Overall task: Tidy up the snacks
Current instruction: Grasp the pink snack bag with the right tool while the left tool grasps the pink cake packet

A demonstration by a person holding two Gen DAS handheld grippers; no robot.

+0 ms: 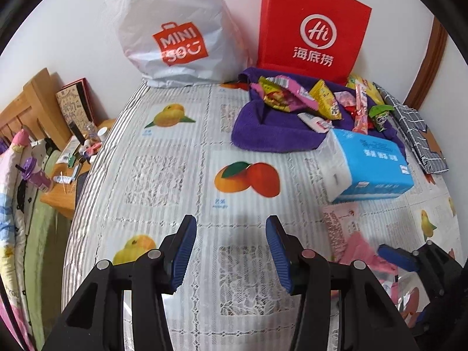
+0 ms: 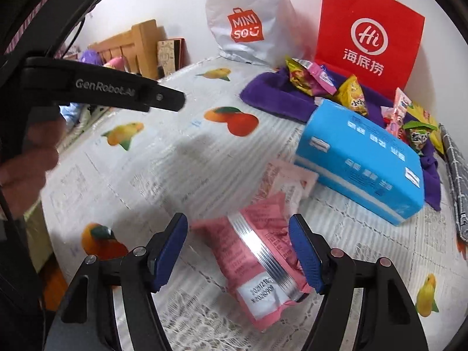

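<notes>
While the right tool (image 2: 238, 251) is hovering with its jaws standing wide, a pink snack packet (image 2: 257, 266) is lying loose between them on the fruit-printed tablecloth (image 2: 163, 175), the pads not pressing it. The left tool (image 1: 231, 251) is hanging half open over bare cloth, holding nothing. Beyond, a blue tissue pack (image 2: 362, 158) is lying beside the purple towel (image 1: 272, 128) heaped with snacks (image 1: 321, 102), near the table's far edge.

surface: fruit-print tablecloth (image 1: 163, 175) | on it: purple towel (image 1: 263, 128), blue tissue pack (image 1: 371, 163), pink snack packet (image 2: 257, 257), two bags at back
</notes>
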